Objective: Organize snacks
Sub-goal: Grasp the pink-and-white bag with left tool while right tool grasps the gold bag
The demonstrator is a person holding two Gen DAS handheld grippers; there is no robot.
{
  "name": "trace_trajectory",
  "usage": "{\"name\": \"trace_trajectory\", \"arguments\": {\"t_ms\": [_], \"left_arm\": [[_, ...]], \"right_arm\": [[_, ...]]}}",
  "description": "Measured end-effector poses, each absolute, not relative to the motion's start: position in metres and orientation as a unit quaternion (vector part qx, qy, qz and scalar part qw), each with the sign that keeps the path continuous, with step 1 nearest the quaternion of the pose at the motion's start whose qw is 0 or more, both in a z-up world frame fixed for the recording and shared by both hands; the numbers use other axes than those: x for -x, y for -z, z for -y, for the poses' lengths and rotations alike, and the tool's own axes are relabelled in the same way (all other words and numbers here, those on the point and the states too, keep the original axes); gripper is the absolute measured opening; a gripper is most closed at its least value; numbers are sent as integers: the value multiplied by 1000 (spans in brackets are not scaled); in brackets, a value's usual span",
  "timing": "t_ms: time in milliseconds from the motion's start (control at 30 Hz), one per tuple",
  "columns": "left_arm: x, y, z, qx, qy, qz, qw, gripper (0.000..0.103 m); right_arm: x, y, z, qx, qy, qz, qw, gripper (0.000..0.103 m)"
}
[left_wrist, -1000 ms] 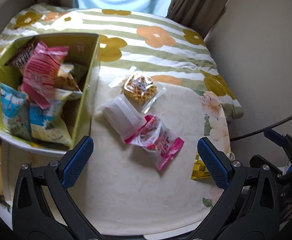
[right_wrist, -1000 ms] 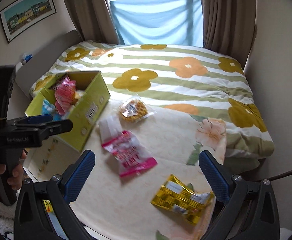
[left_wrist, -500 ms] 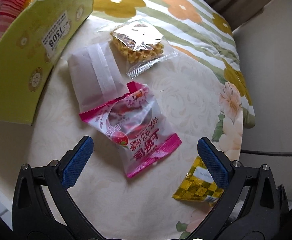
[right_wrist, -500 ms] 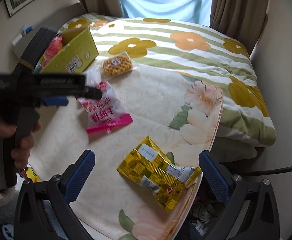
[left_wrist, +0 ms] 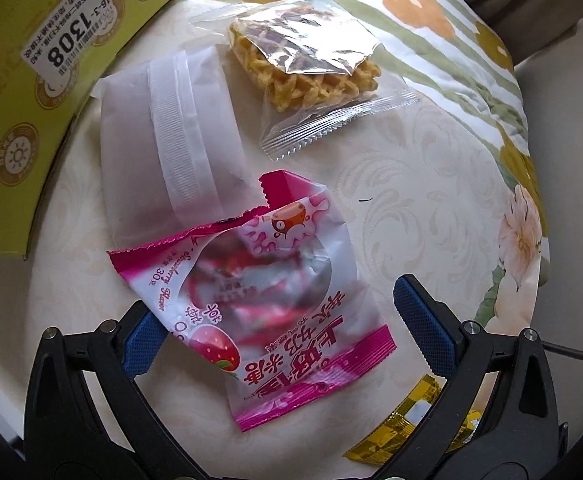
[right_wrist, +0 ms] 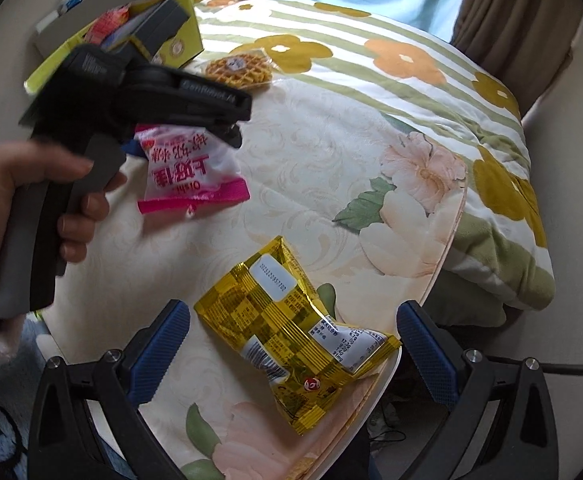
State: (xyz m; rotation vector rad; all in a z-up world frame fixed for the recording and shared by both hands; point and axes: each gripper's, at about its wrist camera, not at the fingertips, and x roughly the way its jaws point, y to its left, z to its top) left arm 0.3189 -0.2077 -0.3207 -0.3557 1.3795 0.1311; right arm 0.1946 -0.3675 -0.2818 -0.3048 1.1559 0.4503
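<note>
A pink strawberry snack bag (left_wrist: 267,312) lies on the cream table cover, and my open left gripper (left_wrist: 287,328) straddles its near end, jaws wide on both sides. The bag also shows in the right wrist view (right_wrist: 191,172), under the left gripper's body. A white pouch (left_wrist: 171,144) and a clear-wrapped waffle (left_wrist: 307,60) lie beyond it. A yellow checkered snack bag (right_wrist: 291,336) lies at the table's near edge, between the wide-open jaws of my right gripper (right_wrist: 291,340). Its corner shows in the left wrist view (left_wrist: 403,420).
A green cardboard box (left_wrist: 31,64) holding several snacks stands at the left, also seen in the right wrist view (right_wrist: 179,36). A flowered striped quilt (right_wrist: 371,60) covers the far side. The table edge (right_wrist: 431,280) drops off at right.
My left gripper has moved down and forward over the pink bag, which now lies between its jaws. My right gripper has closed in on the yellow bag.
</note>
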Motion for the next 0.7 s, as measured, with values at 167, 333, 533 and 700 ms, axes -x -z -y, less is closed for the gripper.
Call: {"name": "trace_trajectory", "arguments": {"t_ms": [167,333,533,700], "left_arm": [[-318,315,212,129,-52,-619,773,76],[-311,310,204,123,-32,-612,780,65],[-306,305,200,121,-10,-609,784,50],[-303,301,199,124,1,-606,785,47]], "right_arm": [[-186,293,363,191,-239,-543,782,103],[-182,308,359,231,-239,-555,763,103],[-181,319,354,265,-236,-549,757,103],[-187,325,354,260,-236,-552,757,103]]}}
